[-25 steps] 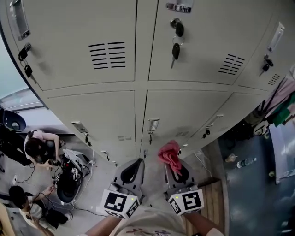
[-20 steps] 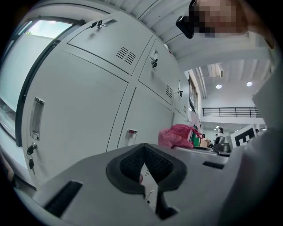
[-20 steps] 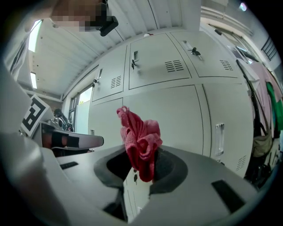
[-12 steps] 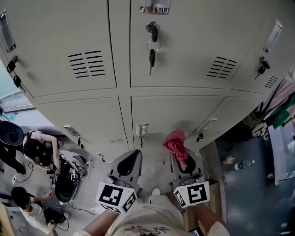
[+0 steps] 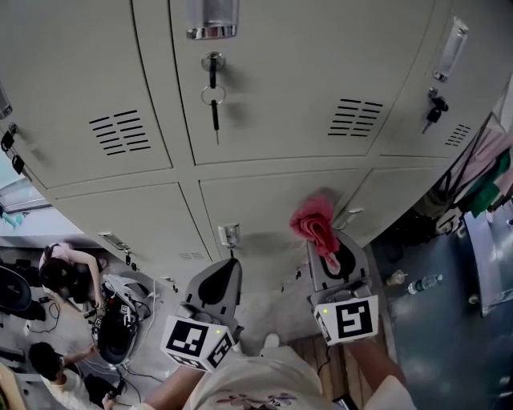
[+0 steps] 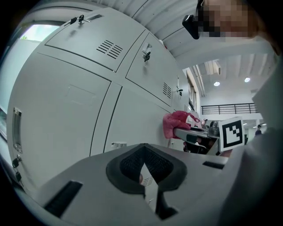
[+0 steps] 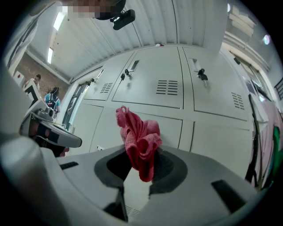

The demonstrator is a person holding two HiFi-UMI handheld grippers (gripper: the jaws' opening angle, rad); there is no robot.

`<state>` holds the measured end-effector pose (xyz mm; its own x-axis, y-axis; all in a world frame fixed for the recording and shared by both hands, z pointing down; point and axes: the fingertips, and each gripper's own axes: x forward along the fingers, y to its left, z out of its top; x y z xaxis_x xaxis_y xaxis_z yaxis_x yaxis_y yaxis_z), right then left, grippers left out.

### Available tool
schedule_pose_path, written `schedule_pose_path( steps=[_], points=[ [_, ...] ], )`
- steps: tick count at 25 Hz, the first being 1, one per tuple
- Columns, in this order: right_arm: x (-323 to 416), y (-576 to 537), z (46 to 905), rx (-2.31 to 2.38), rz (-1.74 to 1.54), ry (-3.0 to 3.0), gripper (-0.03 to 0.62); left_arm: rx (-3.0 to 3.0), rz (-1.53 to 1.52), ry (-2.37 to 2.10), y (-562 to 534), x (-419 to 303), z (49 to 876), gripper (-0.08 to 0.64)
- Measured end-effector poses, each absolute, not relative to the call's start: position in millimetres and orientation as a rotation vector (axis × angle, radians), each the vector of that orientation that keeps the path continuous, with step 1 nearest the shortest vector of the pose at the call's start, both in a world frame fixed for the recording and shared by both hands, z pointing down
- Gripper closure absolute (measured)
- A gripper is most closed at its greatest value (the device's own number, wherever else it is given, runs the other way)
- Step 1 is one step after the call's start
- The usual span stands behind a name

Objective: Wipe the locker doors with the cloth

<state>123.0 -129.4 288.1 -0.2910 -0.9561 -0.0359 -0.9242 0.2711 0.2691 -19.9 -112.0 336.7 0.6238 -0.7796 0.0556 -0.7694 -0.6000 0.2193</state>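
Beige metal locker doors (image 5: 268, 204) fill the head view. My right gripper (image 5: 327, 250) is shut on a crumpled pink cloth (image 5: 314, 223), which sticks up out of the jaws close to a lower door, beside a small latch (image 5: 349, 215). In the right gripper view the cloth (image 7: 139, 140) bunches above the right gripper (image 7: 139, 155), with lockers (image 7: 150, 84) behind; contact with the door cannot be told. My left gripper (image 5: 218, 282) hangs lower, shut on nothing, away from the doors. The left gripper view shows its jaws together (image 6: 143, 160) and the cloth (image 6: 178, 123) off to the right.
A key (image 5: 214, 108) hangs from the upper middle door under a chrome handle (image 5: 212, 19). Vent slots (image 5: 353, 117) mark the doors. People (image 5: 62, 274) sit among gear on the floor at left. Clothes (image 5: 481, 172) hang at right, with a bottle (image 5: 423, 283) on the floor.
My right gripper has carried the cloth up and to the right, closer to the lower locker door. The head view has swung, so the lockers slid left. The left gripper stays low.
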Motion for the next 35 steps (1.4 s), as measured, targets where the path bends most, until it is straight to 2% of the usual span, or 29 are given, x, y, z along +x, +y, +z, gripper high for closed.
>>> schedule_pose_path(
  steps=[11,35],
  points=[
    [173.5,-148.0,241.5,1.822,-0.652,-2.133,0.494,2.619,-0.082,-1.264,-108.8,-2.4,333.8,0.555],
    [169.8,-169.7,270.9,1.706,-0.617,-2.12,0.495,2.593,-0.054,-1.299,-100.0,1.6,338.4,0.555]
  ],
)
